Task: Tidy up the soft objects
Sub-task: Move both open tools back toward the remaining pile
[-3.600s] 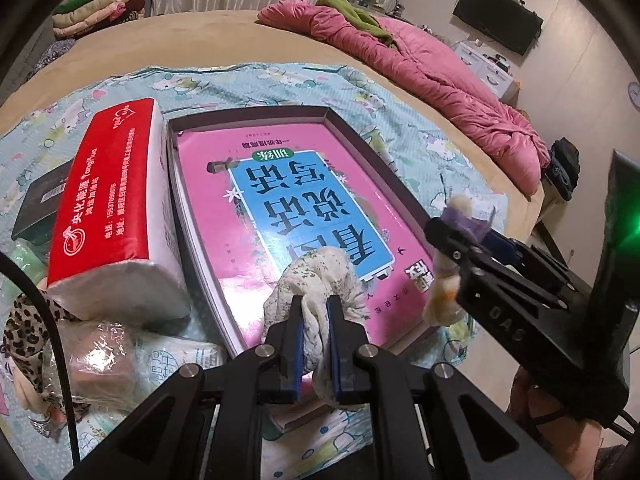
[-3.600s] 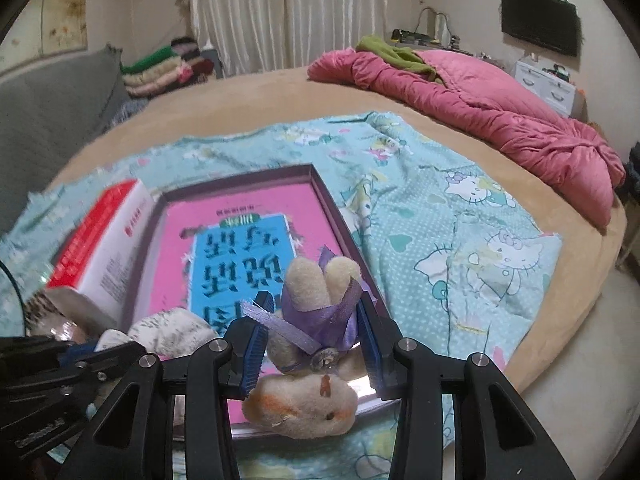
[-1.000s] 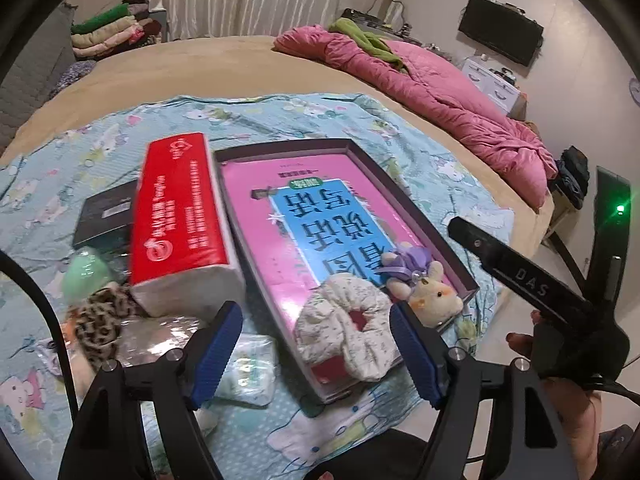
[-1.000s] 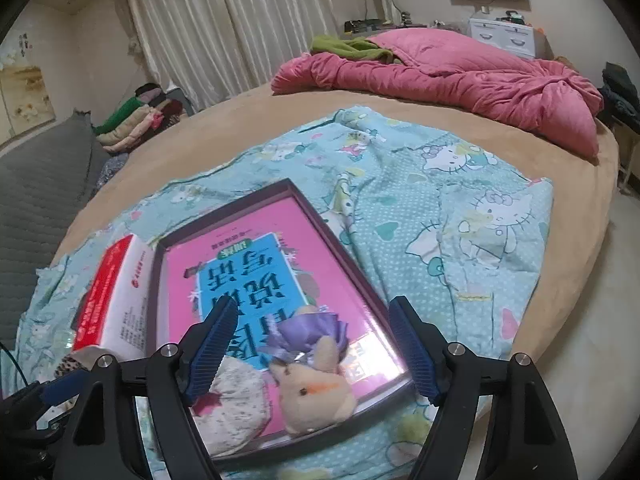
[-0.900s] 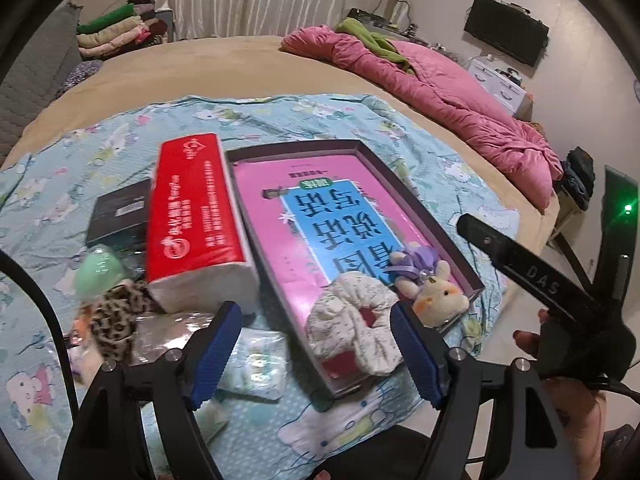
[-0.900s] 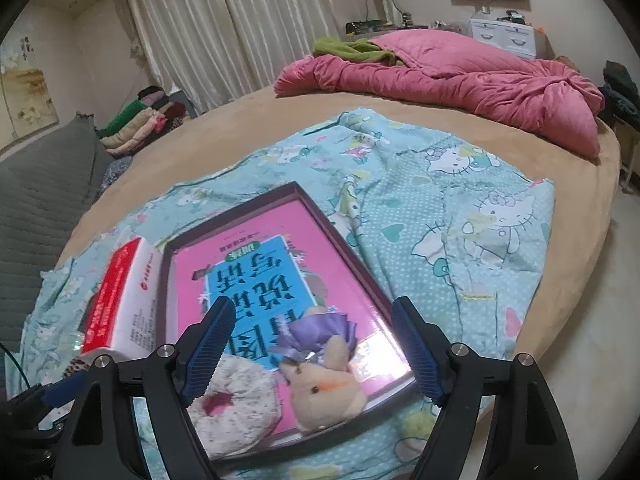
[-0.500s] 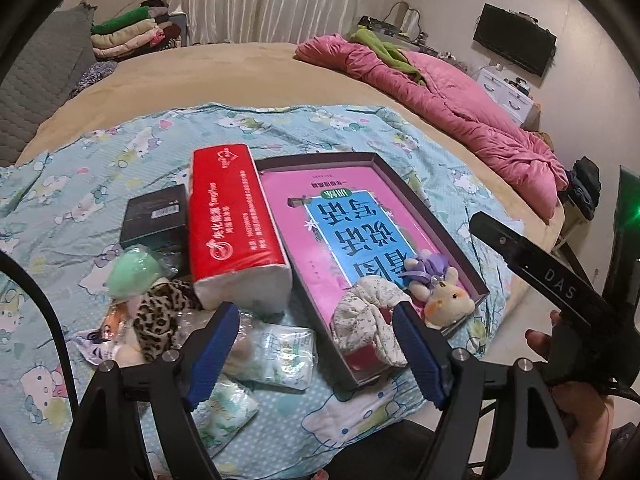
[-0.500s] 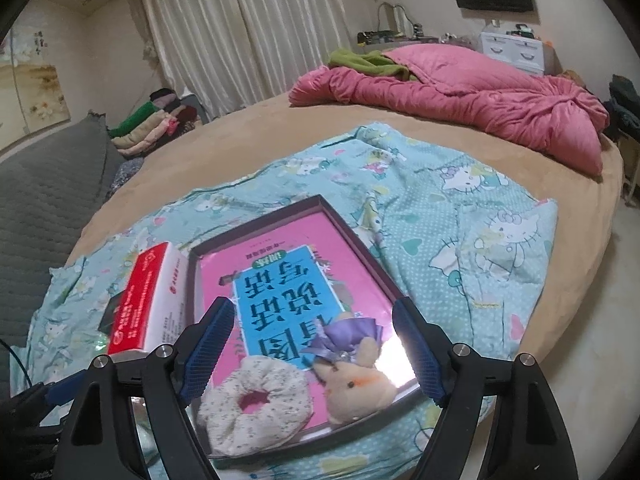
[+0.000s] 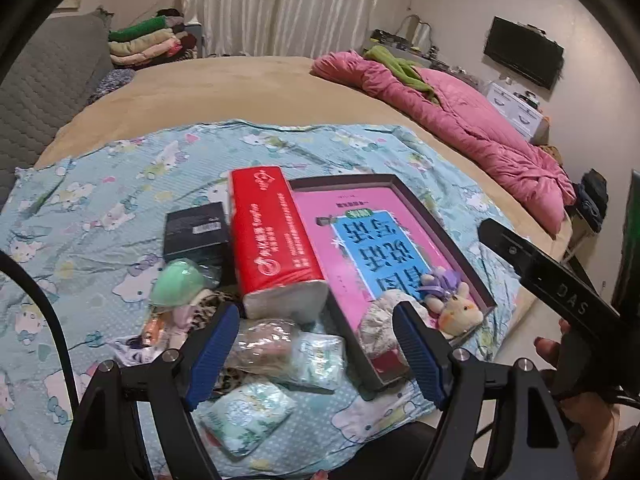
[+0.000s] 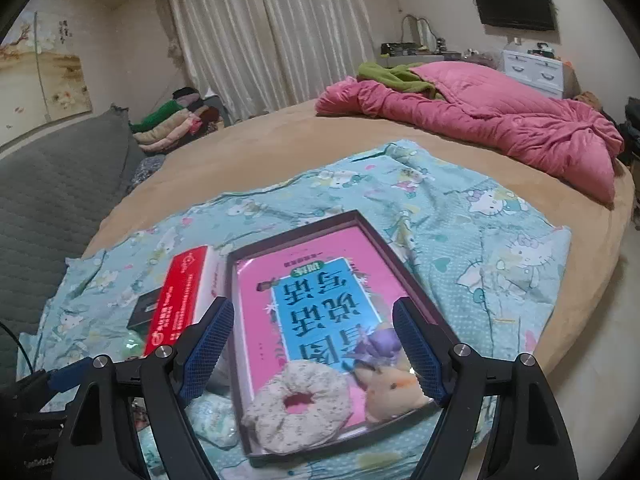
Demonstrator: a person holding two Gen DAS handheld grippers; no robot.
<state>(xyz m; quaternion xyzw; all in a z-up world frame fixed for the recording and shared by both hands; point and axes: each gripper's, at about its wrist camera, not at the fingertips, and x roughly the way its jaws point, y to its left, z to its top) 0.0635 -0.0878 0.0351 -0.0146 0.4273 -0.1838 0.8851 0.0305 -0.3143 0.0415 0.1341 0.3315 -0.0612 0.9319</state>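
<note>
Here scrunchie and plush crowd tray's near edge

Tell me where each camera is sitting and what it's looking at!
Left wrist: sits on the left gripper, looking down at the red tissue pack and tray; its blue fingers show, plus the person's other hand.
Right wrist: sits on the right gripper, looking over the same tray toward the curtains; only its own fingers show.
Shared: the scrunchie and plush bunny, lying in the tray.
</note>
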